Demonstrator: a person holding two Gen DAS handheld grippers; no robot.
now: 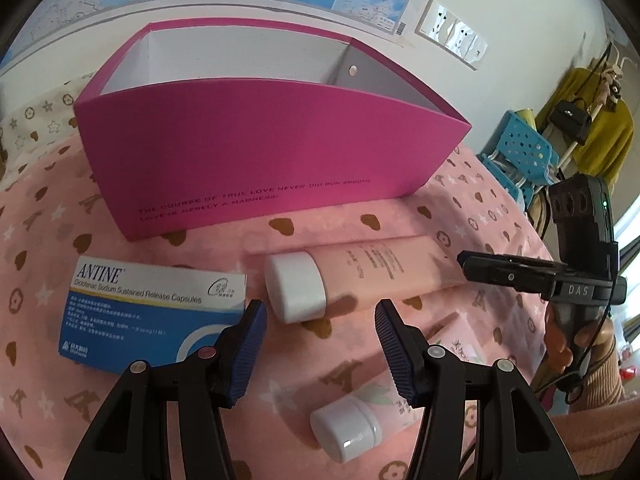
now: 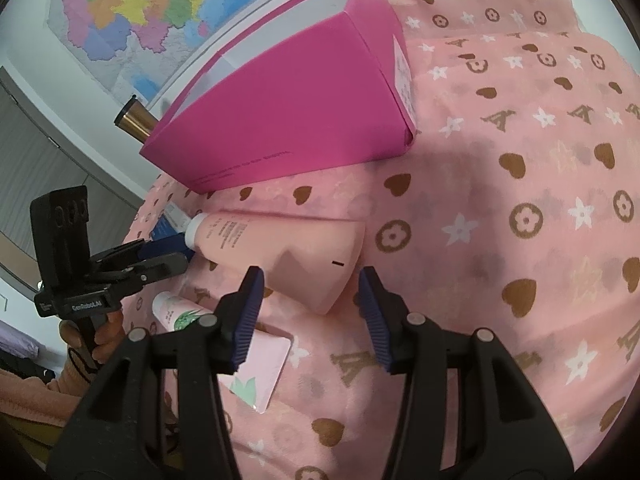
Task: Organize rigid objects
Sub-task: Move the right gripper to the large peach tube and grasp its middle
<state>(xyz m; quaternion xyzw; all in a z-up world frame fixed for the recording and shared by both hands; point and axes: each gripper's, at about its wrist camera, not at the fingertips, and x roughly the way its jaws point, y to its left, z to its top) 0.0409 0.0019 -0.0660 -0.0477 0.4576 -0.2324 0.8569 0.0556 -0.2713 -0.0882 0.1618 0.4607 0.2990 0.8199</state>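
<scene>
A magenta open-top box [image 1: 256,136] stands on the pink patterned cloth [image 1: 320,224]; it also shows in the right wrist view [image 2: 288,120]. A pink tube with a white cap [image 1: 360,272] lies in front of it, and its crimped end [image 2: 288,256] lies just ahead of my right gripper. My left gripper [image 1: 320,316] is open, just short of the tube's cap. My right gripper [image 2: 312,284] is open and empty. A blue and white medicine carton [image 1: 148,312] lies at the left. A smaller tube with a white cap [image 1: 352,428] lies under my left gripper.
A flat pink sachet [image 2: 260,372] lies by the small tube [image 2: 180,312]. My right gripper shows from the side in the left wrist view [image 1: 520,276]. A map hangs on the wall [image 2: 132,20]. A blue plastic chair [image 1: 520,152] stands beyond the cloth's right edge.
</scene>
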